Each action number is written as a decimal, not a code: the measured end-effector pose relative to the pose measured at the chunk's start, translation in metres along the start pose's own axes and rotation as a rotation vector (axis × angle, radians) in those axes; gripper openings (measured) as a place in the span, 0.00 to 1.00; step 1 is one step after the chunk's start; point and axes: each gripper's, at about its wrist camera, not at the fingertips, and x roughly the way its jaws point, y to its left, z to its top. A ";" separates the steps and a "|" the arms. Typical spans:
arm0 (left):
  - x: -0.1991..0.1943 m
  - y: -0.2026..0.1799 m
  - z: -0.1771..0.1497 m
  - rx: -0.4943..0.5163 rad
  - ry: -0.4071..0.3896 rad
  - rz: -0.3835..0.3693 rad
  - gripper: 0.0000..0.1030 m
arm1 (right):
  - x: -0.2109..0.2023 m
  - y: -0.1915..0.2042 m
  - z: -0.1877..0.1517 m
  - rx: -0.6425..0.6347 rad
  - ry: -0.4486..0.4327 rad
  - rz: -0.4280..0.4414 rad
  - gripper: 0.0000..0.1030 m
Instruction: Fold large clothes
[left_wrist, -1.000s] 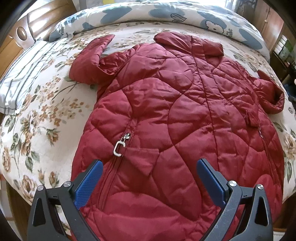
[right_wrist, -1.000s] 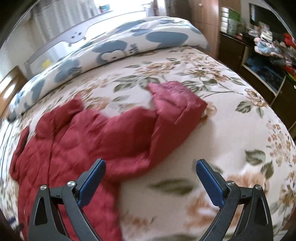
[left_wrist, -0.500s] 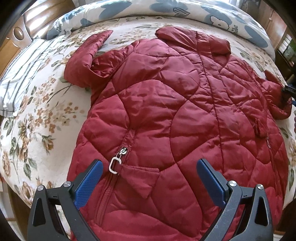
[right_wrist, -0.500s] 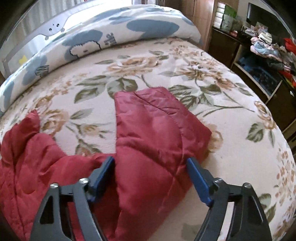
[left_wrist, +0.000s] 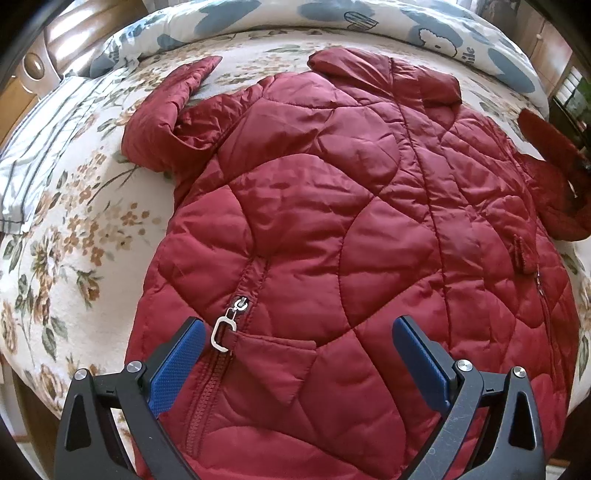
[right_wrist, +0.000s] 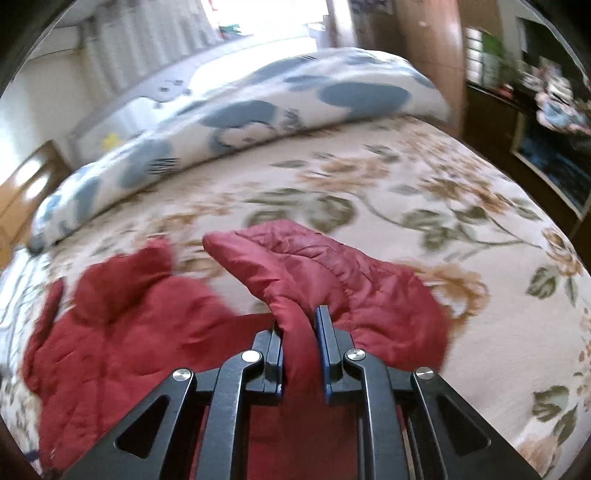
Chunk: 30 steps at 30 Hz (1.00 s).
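Note:
A red quilted jacket lies spread front up on the floral bed, collar at the far end. Its left sleeve is bent beside the body. My left gripper is open and empty, just above the jacket's lower front near the silver zipper pull. My right gripper is shut on the jacket's right sleeve and holds it lifted off the bed. That sleeve also shows raised at the right edge of the left wrist view.
A white and blue quilt is rolled along the bed's far side. A striped pillow lies at the left by the wooden headboard. Dark shelves stand past the bed's right edge.
My right gripper closed on the right sleeve and lifted it off the bed. My left gripper moved a little closer over the jacket and stayed open.

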 end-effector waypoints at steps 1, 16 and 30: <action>0.000 0.001 -0.001 -0.002 -0.001 -0.003 0.99 | -0.009 0.014 -0.004 -0.019 -0.009 0.038 0.13; 0.007 0.036 0.007 -0.093 0.008 -0.190 0.98 | -0.004 0.159 -0.095 -0.269 0.139 0.418 0.14; 0.057 0.047 0.122 -0.091 -0.012 -0.312 0.93 | 0.017 0.209 -0.142 -0.414 0.251 0.557 0.20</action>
